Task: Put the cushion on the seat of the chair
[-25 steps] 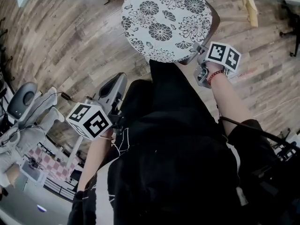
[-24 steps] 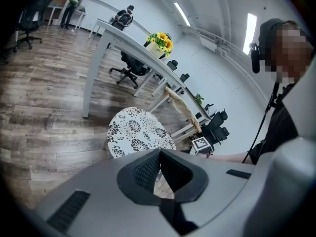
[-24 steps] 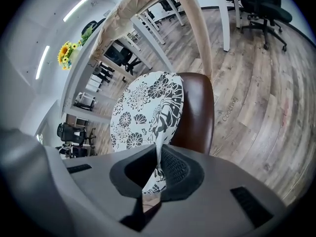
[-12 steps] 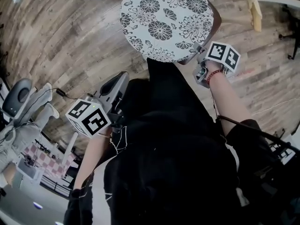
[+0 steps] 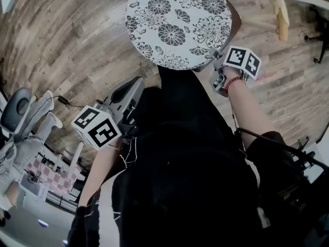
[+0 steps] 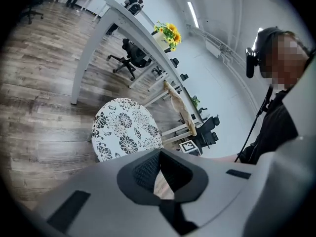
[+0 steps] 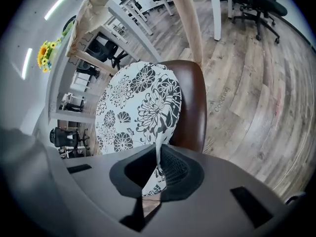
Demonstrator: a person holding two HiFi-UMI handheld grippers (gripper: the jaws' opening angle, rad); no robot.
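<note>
The cushion (image 5: 177, 24), round w/ a black-and-white flower print, lay over the brown chair seat (image 7: 193, 107), but not squarely. In the right gripper view a wide strip of seat showed bare along one side while the rest of the cushion spread past the other. Whether it rested fully on the seat or hung partly lifted couldn't be told. The right gripper (image 7: 159, 157) had its jaws pinched nearly together on the cushion's near edge, just a thin fold of fabric between the pads. A pale wooden post (image 7: 190, 23) rose behind the seat, w/ plank floor (image 5: 77, 50) all round. The left gripper (image 6: 159, 154) was well apart from the cushion, down by the person's body, w/ its jaws drawn in narrow and nothing in them. Main risk: letting go w/ the cushion off-centre, since the overhanging side could tip it and slide it to the floor. Second: the hold was on the edge only, so a tug to re-centre could pull the fabric out of the pads. W/ the left gripper that far off, nothing could steady the far side.
</note>
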